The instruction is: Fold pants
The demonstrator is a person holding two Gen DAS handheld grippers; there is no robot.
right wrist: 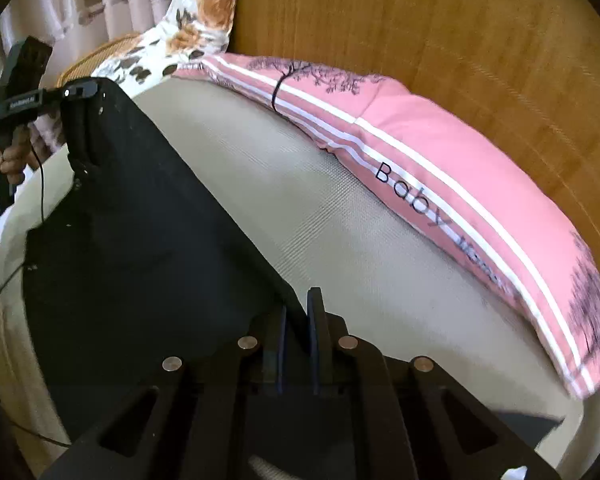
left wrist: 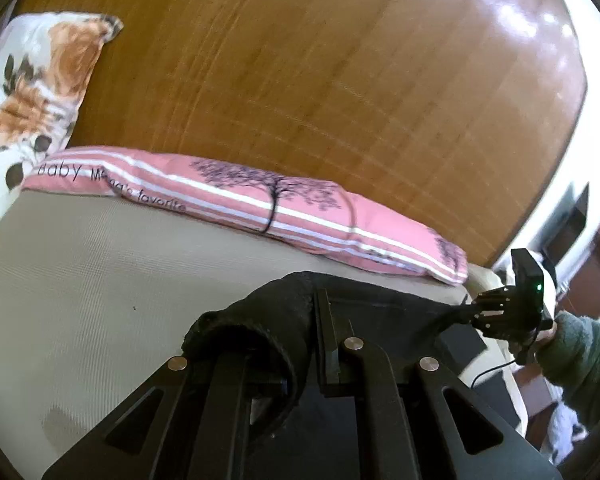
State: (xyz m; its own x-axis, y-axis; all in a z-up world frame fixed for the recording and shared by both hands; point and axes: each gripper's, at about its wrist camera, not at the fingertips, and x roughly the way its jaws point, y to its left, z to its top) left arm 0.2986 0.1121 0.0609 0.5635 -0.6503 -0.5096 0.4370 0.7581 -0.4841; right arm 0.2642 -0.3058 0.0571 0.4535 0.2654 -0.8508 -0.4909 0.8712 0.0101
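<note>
Black pants (right wrist: pixel 132 240) lie spread over the beige mattress (right wrist: pixel 320 224). In the left wrist view my left gripper (left wrist: pixel 300 320) is shut on a bunched corner of the pants (left wrist: pixel 268 312), lifted off the bed. In the right wrist view my right gripper (right wrist: pixel 300 320) is shut on the pants' near edge. Each gripper shows in the other's view: the right one (left wrist: pixel 500 312) holding stretched black cloth, the left one (right wrist: pixel 72 92) holding the far corner.
A pink striped pillow (left wrist: pixel 260 200) lies along the wooden headboard (left wrist: pixel 340 80). A floral pillow (left wrist: pixel 32 92) sits at the bed's far corner. The pink pillow (right wrist: pixel 440 184) and floral pillow (right wrist: pixel 192 28) also show in the right wrist view.
</note>
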